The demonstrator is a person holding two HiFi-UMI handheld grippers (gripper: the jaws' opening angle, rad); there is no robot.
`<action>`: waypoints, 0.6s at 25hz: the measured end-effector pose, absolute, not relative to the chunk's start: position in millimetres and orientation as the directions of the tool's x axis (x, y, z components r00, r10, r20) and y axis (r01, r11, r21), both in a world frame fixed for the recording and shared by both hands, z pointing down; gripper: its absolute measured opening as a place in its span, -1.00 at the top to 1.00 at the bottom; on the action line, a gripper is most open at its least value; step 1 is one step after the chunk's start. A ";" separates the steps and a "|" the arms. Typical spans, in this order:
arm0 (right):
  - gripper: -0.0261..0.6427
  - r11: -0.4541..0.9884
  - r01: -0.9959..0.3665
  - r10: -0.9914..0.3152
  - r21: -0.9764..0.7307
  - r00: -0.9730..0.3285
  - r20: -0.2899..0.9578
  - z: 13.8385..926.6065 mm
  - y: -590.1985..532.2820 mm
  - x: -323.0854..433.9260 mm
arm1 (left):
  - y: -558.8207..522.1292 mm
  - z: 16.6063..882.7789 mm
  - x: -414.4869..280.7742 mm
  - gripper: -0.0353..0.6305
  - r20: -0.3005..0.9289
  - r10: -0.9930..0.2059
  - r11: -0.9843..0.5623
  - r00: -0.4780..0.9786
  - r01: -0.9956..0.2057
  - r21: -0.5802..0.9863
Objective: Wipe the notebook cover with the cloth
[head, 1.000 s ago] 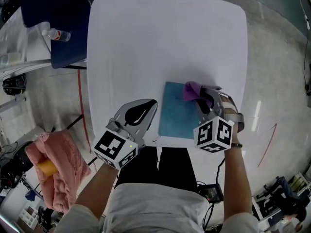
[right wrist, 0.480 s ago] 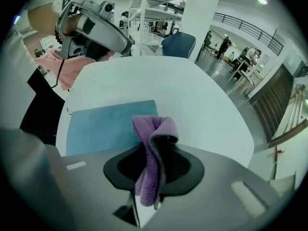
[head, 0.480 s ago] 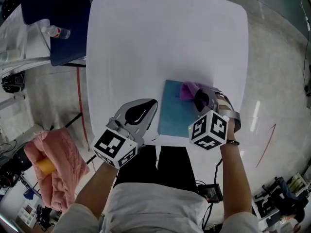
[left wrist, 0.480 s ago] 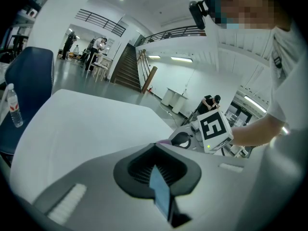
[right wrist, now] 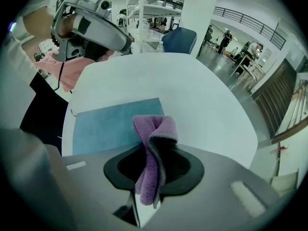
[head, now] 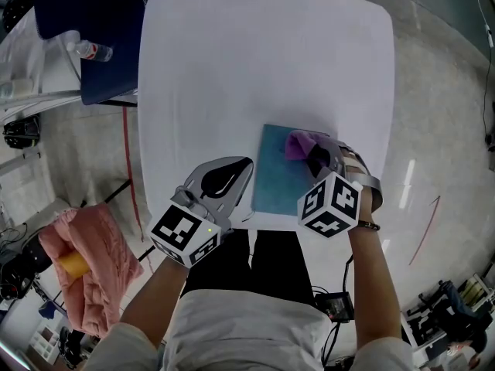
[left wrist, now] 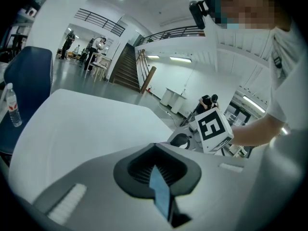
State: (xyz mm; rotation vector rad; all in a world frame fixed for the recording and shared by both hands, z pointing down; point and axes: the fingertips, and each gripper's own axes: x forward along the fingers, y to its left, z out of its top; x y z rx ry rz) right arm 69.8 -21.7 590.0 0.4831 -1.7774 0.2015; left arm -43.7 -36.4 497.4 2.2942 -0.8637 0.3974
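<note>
Even overhead light washes the white table point(head: 263, 68) pale; gripper views bend strongly, edges dark and blurred.

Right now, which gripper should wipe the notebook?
Right. The right gripper already grips the cloth over the notebook; the left gripper sits beside it with no cloth.

**Q:** What takes up the centre?
**A:** A white table point(head: 232, 68) with rounded corners.

**Q:** And at 10 o'clock?
**A:** A blue chair point(head: 85, 22), with a bottle point(head: 91, 51) just beside it.

**Q:** At 8 o'clock?
**A:** Pink fabric point(head: 93, 261) in a heap, with an orange thing point(head: 73, 265) nested in it.

**Q:** What is on the floor point(head: 448, 130)?
**A:** A red line point(head: 425, 230) at 4 o'clock. The left gripper view shows stairs point(left wrist: 126, 69) far off.
</note>
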 end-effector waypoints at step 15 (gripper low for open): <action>0.61 0.891 -0.447 -0.195 0.083 -0.210 0.958 589.8 2.2 64.9 | -29.6 496.6 -38.9 0.89 0.478 -0.464 -0.583 0.746 -0.663 0.469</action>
